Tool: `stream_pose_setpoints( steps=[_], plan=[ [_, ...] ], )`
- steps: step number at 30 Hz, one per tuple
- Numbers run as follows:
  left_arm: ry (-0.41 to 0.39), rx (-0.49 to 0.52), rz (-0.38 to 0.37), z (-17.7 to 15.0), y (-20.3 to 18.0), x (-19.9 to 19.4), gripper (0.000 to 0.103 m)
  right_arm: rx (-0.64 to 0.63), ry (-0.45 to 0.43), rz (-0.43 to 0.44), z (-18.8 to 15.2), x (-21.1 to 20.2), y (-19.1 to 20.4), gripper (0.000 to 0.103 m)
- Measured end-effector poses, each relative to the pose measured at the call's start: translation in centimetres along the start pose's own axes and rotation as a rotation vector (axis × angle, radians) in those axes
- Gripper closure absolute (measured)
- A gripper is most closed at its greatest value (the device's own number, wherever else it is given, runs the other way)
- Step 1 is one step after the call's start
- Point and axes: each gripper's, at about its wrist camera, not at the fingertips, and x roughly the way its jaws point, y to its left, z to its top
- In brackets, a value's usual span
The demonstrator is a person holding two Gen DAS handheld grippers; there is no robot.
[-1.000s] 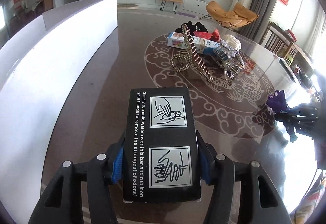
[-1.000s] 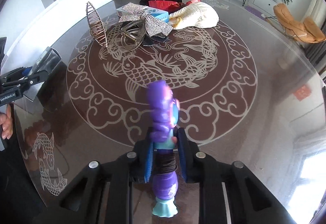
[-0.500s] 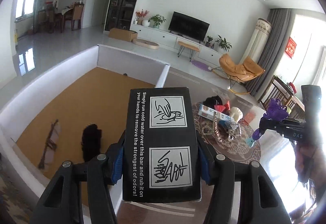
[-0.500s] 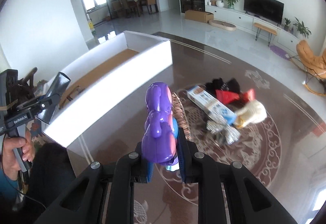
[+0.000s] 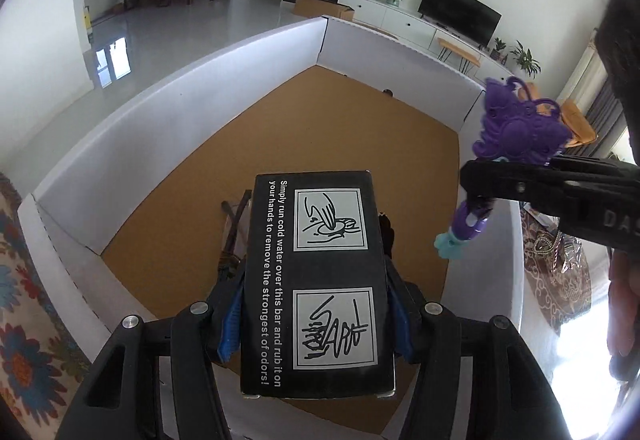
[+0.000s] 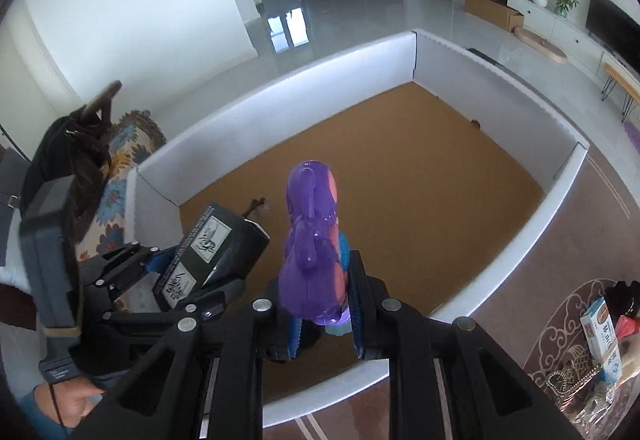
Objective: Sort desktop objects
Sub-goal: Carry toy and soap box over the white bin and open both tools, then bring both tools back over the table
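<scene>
So both tongs hang over the white cardboard box (image 6: 400, 52), lower centre of each frame: left tongs (image 5: 316, 304) pinching a black soap-bar box (image 5: 320, 280), right tongs (image 6: 324, 324) clamped on a purple toy figure (image 6: 312, 240), presumably so both drop inside.

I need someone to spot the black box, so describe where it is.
Find the big white bin with the brown floor. The black box hangs over its near end, clamped in the left gripper. Unlike the purple toy beside it, it bears white text and two drawings.
</scene>
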Motion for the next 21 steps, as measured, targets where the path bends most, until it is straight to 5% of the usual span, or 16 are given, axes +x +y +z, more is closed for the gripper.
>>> stream_pose_setpoints(
  steps=[4, 6, 8, 9, 11, 16, 21],
  plan=[
    [0.01, -0.008, 0.029, 0.6, -0.2, 0.5, 0.036, 0.039, 0.073, -0.046, 0.6, 5.0, -1.1, 0.08],
    [-0.016, -0.013, 0.077, 1.1, -0.2, 0.1, 0.019, 0.064, 0.022, -0.057, 0.9, 5.1, -1.8, 0.066],
    [-0.05, -0.01, 0.118, 1.4, -0.2, -0.5, 0.019, 0.107, -0.057, -0.048, 0.8, 3.5, -2.9, 0.034],
    [-0.062, -0.015, 0.121, 1.5, -0.1, -0.8, 0.019, 0.127, -0.109, -0.045, 0.6, 2.0, -3.2, 0.025],
    [-0.084, -0.038, 0.1, 1.4, -0.1, -1.6, 0.019, 0.145, -0.211, -0.052, -0.1, -1.2, -4.2, 0.023],
    [-0.134, -0.02, -0.032, 0.1, -5.0, -4.6, 0.019, 0.104, -0.392, -0.133, -6.8, -8.8, -6.6, 0.012],
    [-0.151, 0.135, -0.28, -3.4, -14.5, -6.6, 0.009, 0.073, -0.489, -0.364, -19.7, -14.6, -10.6, 0.001]
  ],
)
